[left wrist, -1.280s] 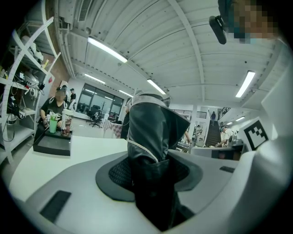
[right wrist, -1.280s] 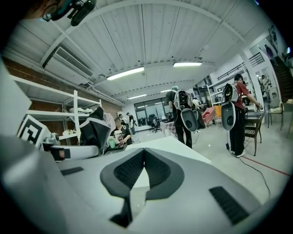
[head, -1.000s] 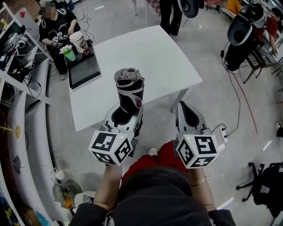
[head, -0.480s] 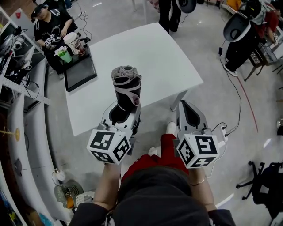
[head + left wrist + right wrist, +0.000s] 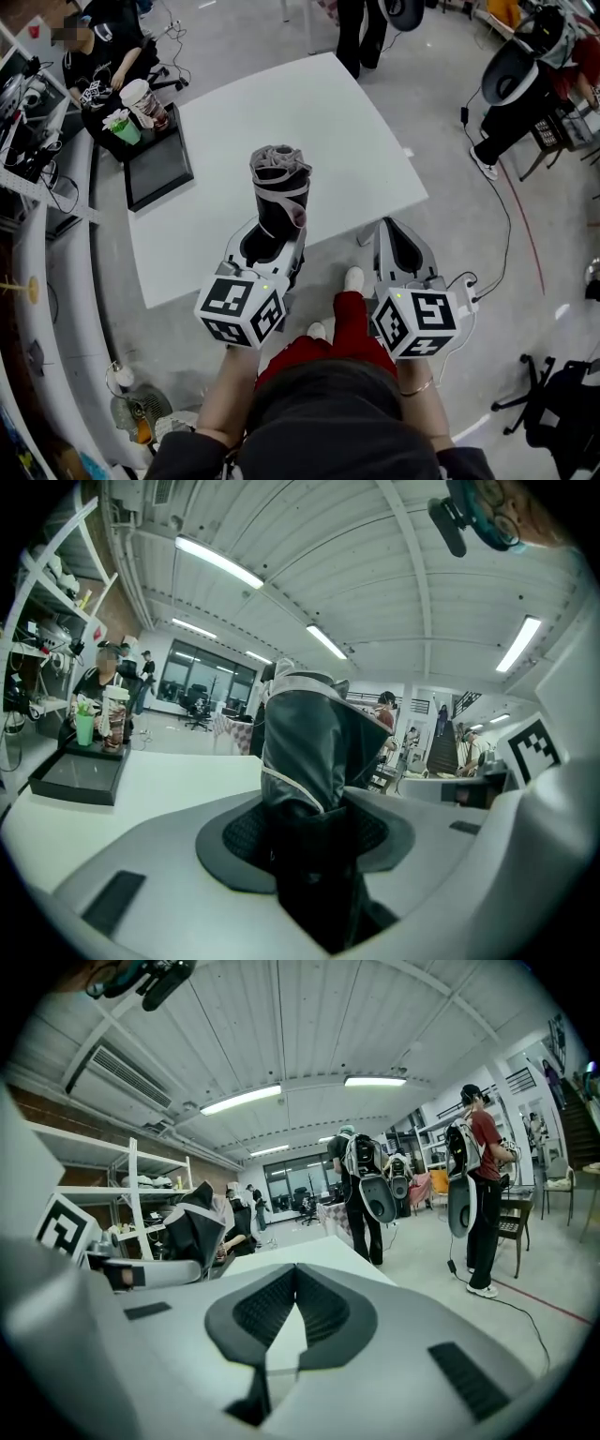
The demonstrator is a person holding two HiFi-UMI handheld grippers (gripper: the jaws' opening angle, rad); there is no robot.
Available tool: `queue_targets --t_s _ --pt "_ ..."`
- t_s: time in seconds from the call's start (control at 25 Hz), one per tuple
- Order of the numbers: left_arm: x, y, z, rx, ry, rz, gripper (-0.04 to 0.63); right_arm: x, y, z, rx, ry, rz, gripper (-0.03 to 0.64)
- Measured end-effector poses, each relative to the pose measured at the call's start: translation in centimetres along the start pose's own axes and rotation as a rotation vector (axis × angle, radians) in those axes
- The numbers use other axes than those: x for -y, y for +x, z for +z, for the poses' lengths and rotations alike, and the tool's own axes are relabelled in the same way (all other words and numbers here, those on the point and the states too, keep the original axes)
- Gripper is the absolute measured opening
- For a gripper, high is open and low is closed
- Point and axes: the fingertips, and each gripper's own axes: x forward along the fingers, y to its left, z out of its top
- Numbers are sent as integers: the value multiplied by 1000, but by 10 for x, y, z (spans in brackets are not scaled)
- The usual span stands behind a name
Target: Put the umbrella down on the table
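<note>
The left gripper [image 5: 271, 246] is clamped on the folded umbrella [image 5: 279, 187], held upright in the air above the near part of the white table [image 5: 319, 112]. The right gripper [image 5: 401, 246] is empty, with its jaws together. Remaining steps: lower the umbrella onto the tabletop and release it.

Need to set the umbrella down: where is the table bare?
The table is bare from the tray across to its far, right and near edges. Only the far left corner is crowded: the tray and cups.
</note>
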Motion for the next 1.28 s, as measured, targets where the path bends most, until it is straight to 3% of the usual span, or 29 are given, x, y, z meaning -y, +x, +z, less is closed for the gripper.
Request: queue_targets --t_s 1.28 --pt "-26 214 -12 -177 -189 64 186 114 170 18 -154 4 63 18"
